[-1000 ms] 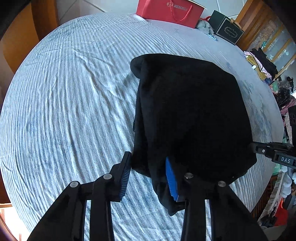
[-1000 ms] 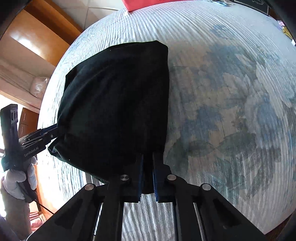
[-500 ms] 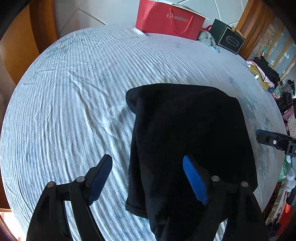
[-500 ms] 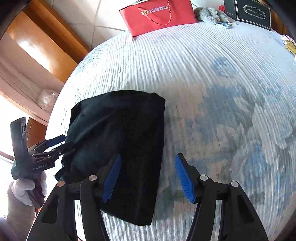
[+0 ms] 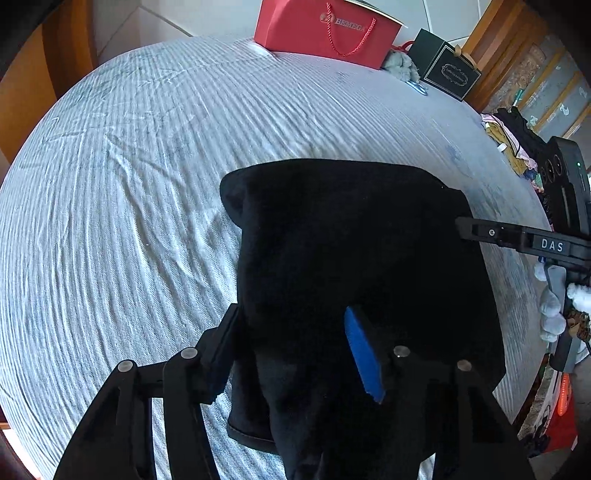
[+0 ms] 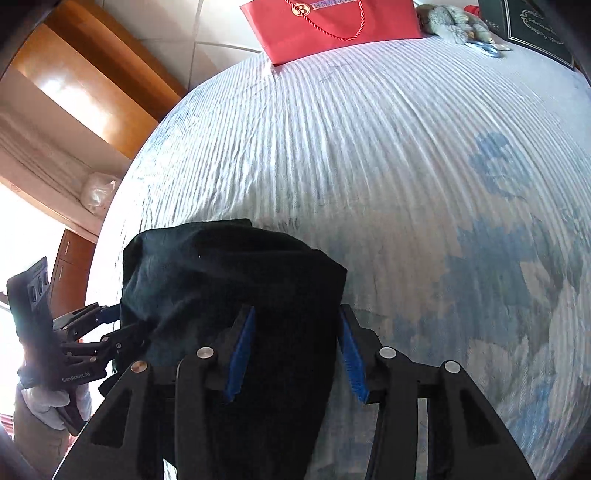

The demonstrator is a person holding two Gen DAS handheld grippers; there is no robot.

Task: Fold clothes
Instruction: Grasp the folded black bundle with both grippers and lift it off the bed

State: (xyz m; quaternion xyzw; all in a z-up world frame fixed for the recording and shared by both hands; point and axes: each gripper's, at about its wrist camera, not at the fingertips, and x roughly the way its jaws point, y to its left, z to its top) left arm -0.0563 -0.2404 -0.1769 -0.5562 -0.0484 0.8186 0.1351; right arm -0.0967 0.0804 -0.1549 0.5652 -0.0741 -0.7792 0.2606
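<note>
Both grippers have come back onto the black garment (image 5: pixel 351 240): left gripper (image 5: pixel 295 339) and right gripper (image 6: pixel 295 343) now straddle its near hem, jaws parted, not yet clamped. It lies folded by the bed's (image 5: pixel 129 203) near edge, likely awaiting another fold.

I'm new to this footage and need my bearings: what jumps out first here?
A folded black garment lies dark on the pale blue-and-white striped bedspread, near its closer edge. Both grippers, left gripper and right gripper, have their blue-padded jaws open around its near corners. At the bed's far edge stands a bright red paper gift bag.
</note>
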